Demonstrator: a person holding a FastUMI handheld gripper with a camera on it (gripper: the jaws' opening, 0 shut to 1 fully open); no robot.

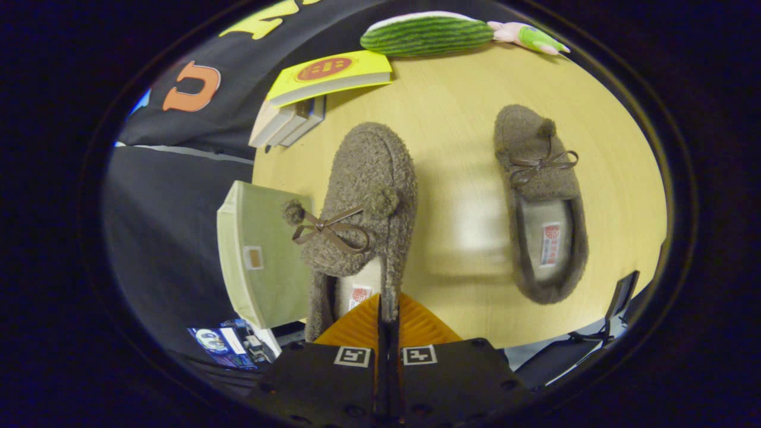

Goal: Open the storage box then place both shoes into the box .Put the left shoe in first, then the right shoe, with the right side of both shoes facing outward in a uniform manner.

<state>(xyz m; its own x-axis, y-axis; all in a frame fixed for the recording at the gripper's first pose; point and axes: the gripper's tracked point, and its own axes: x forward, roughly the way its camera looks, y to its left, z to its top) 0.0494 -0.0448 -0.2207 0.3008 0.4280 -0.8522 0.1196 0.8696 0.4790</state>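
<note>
My gripper (387, 309) is shut on the side wall of a brown fuzzy slipper (365, 196) with a bow and two pompoms. That slipper hangs lifted above the wooden table (464, 119), toe pointing away from me. A second matching slipper (541, 196) lies flat on the table, off to the right beyond the fingers, its white insole showing. To the left of the held slipper stands the pale green storage box (261, 255), at the table's edge.
A stack of books (309, 95) with a yellow one on top lies at the far left of the table. A green striped plush (428, 34) and a small pink and green toy (529, 37) rest along the far edge.
</note>
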